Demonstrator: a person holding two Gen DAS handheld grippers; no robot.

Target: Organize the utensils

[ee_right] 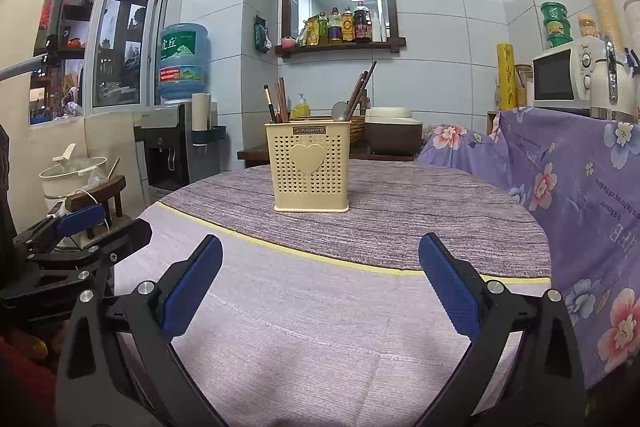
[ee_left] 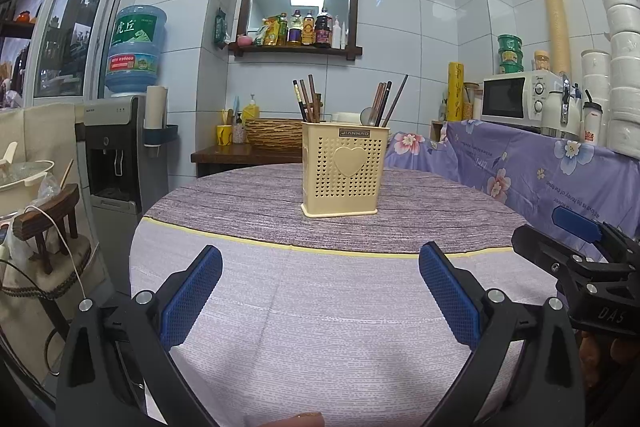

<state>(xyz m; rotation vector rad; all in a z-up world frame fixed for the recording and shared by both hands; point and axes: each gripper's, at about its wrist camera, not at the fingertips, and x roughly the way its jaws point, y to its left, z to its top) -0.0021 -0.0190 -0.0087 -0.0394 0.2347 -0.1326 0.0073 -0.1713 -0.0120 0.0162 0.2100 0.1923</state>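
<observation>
A cream perforated utensil holder (ee_left: 342, 169) with a heart on its front stands upright on the round table (ee_left: 320, 327). Brown chopsticks (ee_left: 307, 99) lean in its left side; more chopsticks and a metal spoon (ee_left: 369, 115) sit in its right side. My left gripper (ee_left: 320, 291) is open and empty, low over the near cloth, well short of the holder. The right gripper (ee_left: 576, 239) shows at the right edge. In the right wrist view the holder (ee_right: 311, 167) stands ahead, chopsticks (ee_right: 280, 99) sticking up, and my right gripper (ee_right: 320, 287) is open and empty. The left gripper (ee_right: 80, 231) appears at the left.
A floral purple cloth (ee_right: 580, 195) covers a counter right of the table, with a microwave (ee_left: 516, 97) on top. A water dispenser (ee_left: 120, 147) stands at the left, and a small wooden stool (ee_left: 48, 219) with a pot nearby. A dark side table (ee_left: 240, 155) lies behind.
</observation>
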